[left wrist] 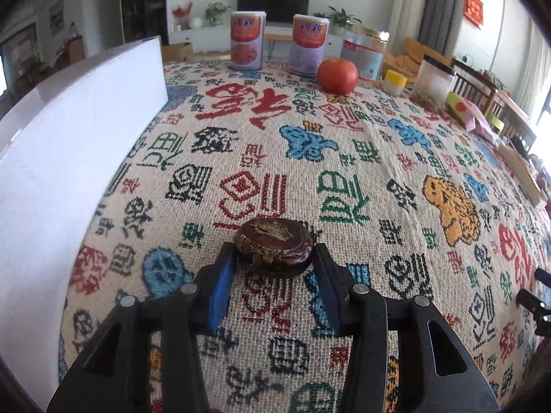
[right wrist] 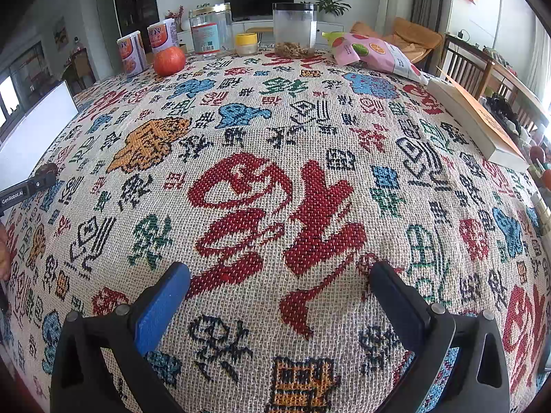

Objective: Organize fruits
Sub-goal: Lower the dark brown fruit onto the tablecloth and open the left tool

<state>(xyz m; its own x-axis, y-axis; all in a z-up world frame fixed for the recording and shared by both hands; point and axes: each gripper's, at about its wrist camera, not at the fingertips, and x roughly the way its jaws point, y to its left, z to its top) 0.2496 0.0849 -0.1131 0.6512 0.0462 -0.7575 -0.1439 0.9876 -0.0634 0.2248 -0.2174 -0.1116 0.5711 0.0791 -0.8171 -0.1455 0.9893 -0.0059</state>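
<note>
Patterned cloth covers the desk point(left wrist: 344, 158) — my left gripper point(left wrist: 273, 258) is clamped on a dark chestnut-like fruit point(left wrist: 273, 246); right gripper point(right wrist: 279, 285) gapes empty. Keep squeeze gentle, carry level — apple point(left wrist: 336, 75) waits far back.

The counter point(right wrist: 310, 144) wears a coarse woven beige cloth patterned with red, blue, green, black and orange characters. Taking the round red apple point(left wrist: 337, 75) near the far edge as landmark: two tall cylindrical tins with orange-and-lilac labels point(left wrist: 246, 42) stand just left of it, and a clear gold-lidded jar with a blue-and-red label point(left wrist: 365, 55) stands behind it to the right. Further right come a small yellow-capped pot point(left wrist: 394, 82), a clear black-lidded jar holding brown bits point(right wrist: 295, 31), a pink snack bag printed with fruit slices point(right wrist: 373, 53) and an orange-covered book point(right wrist: 478, 124). A large white box point(left wrist: 62, 158) sits well left of the apple. A flat, dark brown, shrivelled fruit point(left wrist: 273, 246) lies well nearer than the apple.
</note>
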